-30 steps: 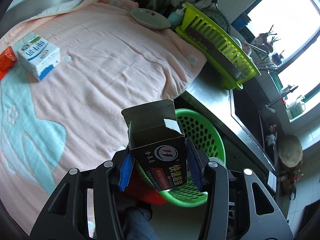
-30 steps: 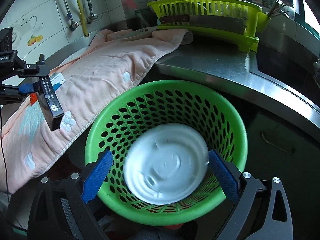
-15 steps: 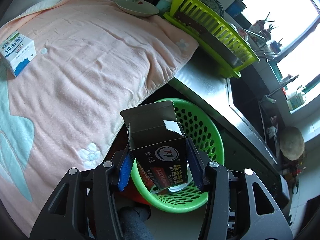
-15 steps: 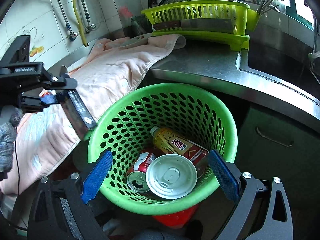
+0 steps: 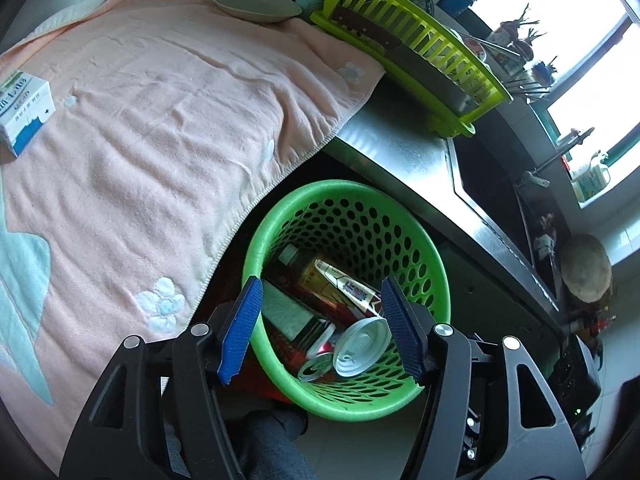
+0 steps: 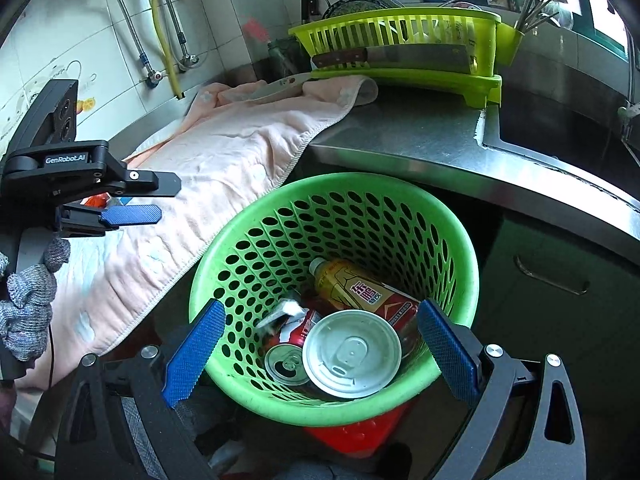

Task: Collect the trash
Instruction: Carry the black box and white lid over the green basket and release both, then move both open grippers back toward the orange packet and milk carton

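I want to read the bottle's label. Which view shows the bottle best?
The right wrist view: the bottle lies in the basket with cap and label facing the camera. In the left wrist view the bottle is darker, partly hidden.

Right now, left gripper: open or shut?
Open. The left gripper has its blue pads spread wide with nothing between them, above the green basket, where the dark box lies.

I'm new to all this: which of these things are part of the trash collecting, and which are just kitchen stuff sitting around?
Part of the job: green basket, with bottle, red can, silver lid and dark box inside; milk carton on the towel; both open grippers, left, right.

Just lying about: dish rack, knife, plate.
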`<state>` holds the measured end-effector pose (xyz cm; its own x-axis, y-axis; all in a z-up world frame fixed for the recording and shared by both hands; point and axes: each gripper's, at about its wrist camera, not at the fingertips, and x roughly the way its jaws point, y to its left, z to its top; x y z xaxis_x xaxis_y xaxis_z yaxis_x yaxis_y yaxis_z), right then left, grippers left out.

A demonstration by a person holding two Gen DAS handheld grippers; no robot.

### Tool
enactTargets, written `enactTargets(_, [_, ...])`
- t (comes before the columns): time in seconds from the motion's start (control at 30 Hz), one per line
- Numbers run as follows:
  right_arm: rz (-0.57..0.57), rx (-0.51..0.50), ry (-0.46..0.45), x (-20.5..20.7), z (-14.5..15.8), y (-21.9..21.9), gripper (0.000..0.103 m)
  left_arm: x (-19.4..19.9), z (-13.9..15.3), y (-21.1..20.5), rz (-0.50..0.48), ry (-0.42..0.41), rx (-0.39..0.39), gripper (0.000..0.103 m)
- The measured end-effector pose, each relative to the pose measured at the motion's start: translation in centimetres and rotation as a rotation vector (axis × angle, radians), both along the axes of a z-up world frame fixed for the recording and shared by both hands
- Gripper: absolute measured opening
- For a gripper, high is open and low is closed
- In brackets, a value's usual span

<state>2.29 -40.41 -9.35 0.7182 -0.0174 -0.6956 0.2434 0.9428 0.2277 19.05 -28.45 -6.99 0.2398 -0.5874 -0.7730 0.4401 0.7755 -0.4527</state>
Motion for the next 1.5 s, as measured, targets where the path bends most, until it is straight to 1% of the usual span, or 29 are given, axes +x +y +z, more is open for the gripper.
enactTargets(0.2, [0.025, -0.013, -0.008, 0.9, 0.7, 0.8, 0.093, 0.2, 1.4, 2.1, 0.027, -0.043, 0.015, 0.062])
enactTargets(0.3, [0.055, -0.028, -0.011, 1.8, 1.1, 1.7, 0.093, 0.5, 2.0, 3.4, 0.047, -0.059, 0.028, 0.062])
enactTargets(0.53, [0.139, -0.05, -0.019, 4.7, 2.3, 4.1, 0.093, 1.5, 3.1, 8.0, 0.111, -0.109, 0.073, 0.062])
enactTargets(0.7, [0.208, -0.064, -0.023, 7.5, 3.1, 6.1, 0.093, 2.6, 3.5, 11.6, 0.165, -0.126, 0.098, 0.062])
enactTargets(0.87, [0.285, -0.068, -0.032, 10.5, 4.1, 8.7, 0.093, 3.8, 3.9, 15.6, 0.226, -0.154, 0.158, 0.062])
enactTargets(1.13, [0.398, -0.123, -0.038, 15.3, 5.6, 13.2, 0.093, 6.0, 4.8, 21.9, 0.333, -0.185, 0.223, 0.062])
enactTargets(1.43, [0.518, -0.15, -0.038, 21.5, 7.4, 18.0, 0.093, 9.7, 5.0, 27.8, 0.434, -0.193, 0.303, 0.062])
enactTargets(1.5, [0.54, -0.154, -0.045, 22.8, 7.7, 19.1, 0.093, 10.6, 5.0, 28.9, 0.444, -0.19, 0.311, 0.062])
